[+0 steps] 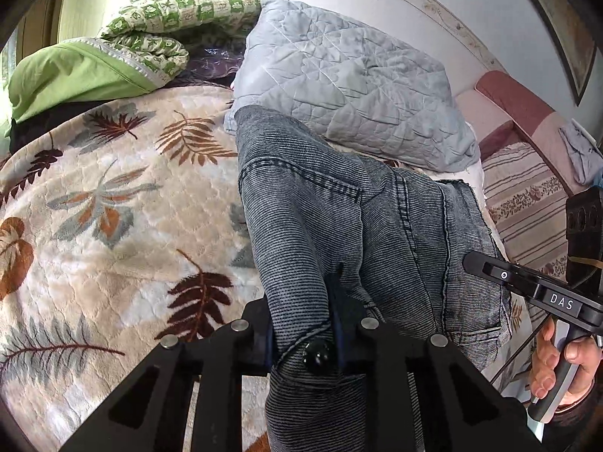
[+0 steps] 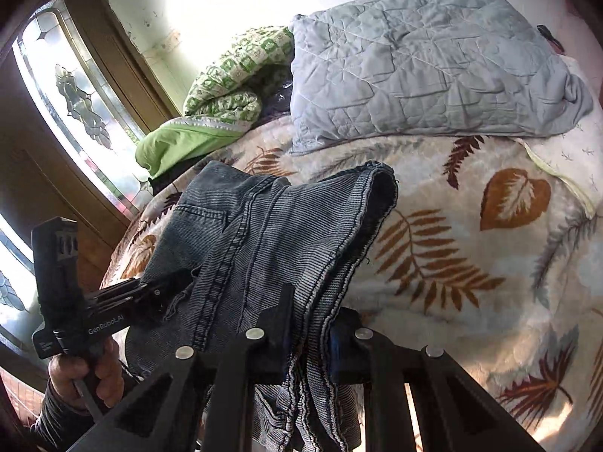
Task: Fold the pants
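The grey-blue denim pants (image 1: pixel 339 218) lie across the leaf-patterned bed blanket (image 1: pixel 113 207) and are lifted at their near end. My left gripper (image 1: pixel 305 339) is shut on the waistband by its black button (image 1: pixel 318 354). The right gripper (image 1: pixel 527 286) shows at the right of the left wrist view, beside the pants. In the right wrist view my right gripper (image 2: pixel 312 342) is shut on the bunched edge of the pants (image 2: pixel 282 233), which drape forward with one hem open. The left gripper (image 2: pixel 124 301) shows at the left there, against the fabric.
A pale blue quilted pillow (image 1: pixel 339 75) lies just behind the pants. A green patterned quilt (image 1: pixel 169 19) and green pillow (image 1: pixel 71 75) sit at the back left. A striped cushion (image 1: pixel 527 196) is at the right. A stained-glass window (image 2: pixel 75 94) is left of the bed.
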The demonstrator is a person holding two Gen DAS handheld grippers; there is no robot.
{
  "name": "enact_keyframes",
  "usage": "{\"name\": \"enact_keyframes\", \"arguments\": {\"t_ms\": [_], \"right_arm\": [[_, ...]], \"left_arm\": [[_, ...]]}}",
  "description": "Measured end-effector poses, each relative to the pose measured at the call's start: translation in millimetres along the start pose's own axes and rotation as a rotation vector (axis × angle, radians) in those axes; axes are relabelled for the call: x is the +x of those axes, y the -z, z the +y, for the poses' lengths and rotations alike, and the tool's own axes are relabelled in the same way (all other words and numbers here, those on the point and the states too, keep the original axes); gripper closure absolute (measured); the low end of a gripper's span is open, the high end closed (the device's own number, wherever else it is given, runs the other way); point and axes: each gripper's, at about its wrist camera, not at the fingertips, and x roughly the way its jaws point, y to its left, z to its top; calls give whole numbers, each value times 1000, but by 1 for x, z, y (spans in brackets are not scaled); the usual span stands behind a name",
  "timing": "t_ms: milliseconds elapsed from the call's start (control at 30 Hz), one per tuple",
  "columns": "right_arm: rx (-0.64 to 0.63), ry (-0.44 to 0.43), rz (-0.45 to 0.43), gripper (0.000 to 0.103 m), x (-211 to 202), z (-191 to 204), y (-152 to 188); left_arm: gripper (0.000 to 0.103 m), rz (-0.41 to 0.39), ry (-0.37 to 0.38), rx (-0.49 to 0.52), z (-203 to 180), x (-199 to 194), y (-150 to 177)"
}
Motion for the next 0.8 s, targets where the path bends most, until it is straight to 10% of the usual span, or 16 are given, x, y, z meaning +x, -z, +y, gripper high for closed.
{"name": "enact_keyframes", "arguments": {"t_ms": [133,300,600,800], "right_arm": [[32,-38,12,87,33,-9,-4],[114,57,151,70,106,-35,33],[26,81,-44,43,28,-4,47],[-75,174,101,38,72,8,96]], "left_arm": [[76,35,-52,-45,19,26,4],[40,108,-166,-107,45,64,28],[20,-43,-245,-17,19,-5,49],[19,20,-335,39,10,19,70]]}}
